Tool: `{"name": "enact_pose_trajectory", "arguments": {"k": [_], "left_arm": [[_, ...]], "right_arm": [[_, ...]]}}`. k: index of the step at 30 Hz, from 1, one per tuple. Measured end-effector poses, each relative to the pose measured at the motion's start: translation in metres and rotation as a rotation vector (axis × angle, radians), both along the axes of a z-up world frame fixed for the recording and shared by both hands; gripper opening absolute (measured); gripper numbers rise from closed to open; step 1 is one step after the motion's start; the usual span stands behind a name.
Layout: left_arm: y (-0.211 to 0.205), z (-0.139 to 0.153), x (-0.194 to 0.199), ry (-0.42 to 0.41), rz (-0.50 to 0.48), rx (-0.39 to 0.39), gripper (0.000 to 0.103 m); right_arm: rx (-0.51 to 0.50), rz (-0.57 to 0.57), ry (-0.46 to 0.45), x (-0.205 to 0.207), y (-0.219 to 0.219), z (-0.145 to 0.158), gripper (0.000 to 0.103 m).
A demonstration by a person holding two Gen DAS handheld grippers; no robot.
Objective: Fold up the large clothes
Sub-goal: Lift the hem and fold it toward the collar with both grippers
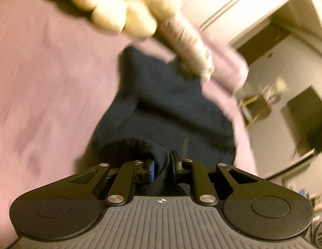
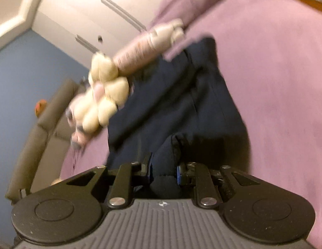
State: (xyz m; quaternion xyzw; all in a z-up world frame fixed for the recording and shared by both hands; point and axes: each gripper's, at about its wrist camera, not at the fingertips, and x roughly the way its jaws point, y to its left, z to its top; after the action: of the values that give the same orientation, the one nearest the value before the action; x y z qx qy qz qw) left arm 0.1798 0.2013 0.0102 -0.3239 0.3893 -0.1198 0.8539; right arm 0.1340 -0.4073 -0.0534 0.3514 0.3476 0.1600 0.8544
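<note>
A dark navy garment (image 1: 161, 108) lies on a lilac bedspread (image 1: 48, 78) and stretches away from the camera. My left gripper (image 1: 162, 166) is shut on a bunched edge of this cloth, which is pinched between its pads. In the right wrist view the same navy garment (image 2: 181, 103) runs up the bedspread (image 2: 275, 83), and my right gripper (image 2: 164, 170) is shut on another bunched edge of it. Both pictures are blurred. The far end of the garment is partly covered by a plush toy.
A cream and pink plush toy (image 1: 127, 10) lies on the bed at the garment's far end; the right wrist view shows the plush toy (image 2: 107, 95) as well. White wardrobe doors (image 2: 102, 16), a blue wall (image 2: 26, 78) and a grey couch (image 2: 48, 112) stand beyond the bed.
</note>
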Motion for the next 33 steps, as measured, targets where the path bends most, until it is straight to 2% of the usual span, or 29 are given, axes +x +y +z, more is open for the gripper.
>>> {"name": "enact_pose_trajectory", "arguments": {"k": [4, 7, 9, 12, 15, 19, 23, 25, 26, 27, 28, 29, 31, 33], "left_arm": [[0.002, 0.026, 0.067, -0.087, 0.072, -0.014, 0.018], [0.005, 0.026, 0.122, -0.091, 0.14, -0.037, 0.019], [0.001, 0.015, 0.16, -0.072, 0.176, -0.012, 0.019], [0.0, -0.013, 0.211, 0.0, 0.217, 0.005, 0.019], [0.004, -0.048, 0.246, 0.081, 0.244, -0.013, 0.021], [0.01, -0.079, 0.271, 0.095, 0.286, -0.075, 0.027], [0.017, -0.087, 0.279, 0.108, 0.328, -0.132, 0.029], [0.025, -0.083, 0.275, 0.062, 0.389, -0.158, 0.04], [0.031, -0.077, 0.266, 0.014, 0.468, -0.131, 0.067], [0.036, -0.073, 0.26, -0.024, 0.526, -0.094, 0.085], [0.041, -0.068, 0.254, -0.064, 0.543, -0.055, 0.087], [0.043, -0.066, 0.252, -0.084, 0.516, -0.032, 0.087], [0.04, -0.067, 0.253, -0.07, 0.422, 0.009, 0.088], [0.03, -0.071, 0.253, -0.079, 0.336, 0.052, 0.094]], "right_arm": [[-0.022, -0.1, -0.083, 0.059, -0.002, 0.027, 0.02], [-0.034, -0.192, -0.108, 0.11, -0.008, 0.039, 0.02], [-0.032, -0.235, -0.106, 0.149, -0.007, 0.039, 0.02], [-0.039, -0.293, -0.051, 0.204, -0.007, 0.023, 0.02], [-0.013, -0.333, 0.046, 0.255, -0.012, -0.011, 0.02], [-0.016, -0.33, 0.104, 0.287, -0.012, -0.048, 0.021], [-0.002, -0.29, 0.099, 0.302, -0.013, -0.056, 0.025], [0.015, -0.271, 0.081, 0.302, -0.016, -0.049, 0.028], [0.046, -0.272, 0.052, 0.298, -0.02, -0.046, 0.033], [0.075, -0.281, 0.031, 0.291, -0.024, -0.043, 0.036], [0.11, -0.29, 0.012, 0.286, -0.028, -0.043, 0.046], [0.136, -0.304, -0.009, 0.279, -0.032, -0.044, 0.057], [0.109, -0.356, -0.04, 0.264, -0.038, -0.043, 0.064], [0.125, -0.399, -0.096, 0.248, -0.048, -0.042, 0.07]]}}
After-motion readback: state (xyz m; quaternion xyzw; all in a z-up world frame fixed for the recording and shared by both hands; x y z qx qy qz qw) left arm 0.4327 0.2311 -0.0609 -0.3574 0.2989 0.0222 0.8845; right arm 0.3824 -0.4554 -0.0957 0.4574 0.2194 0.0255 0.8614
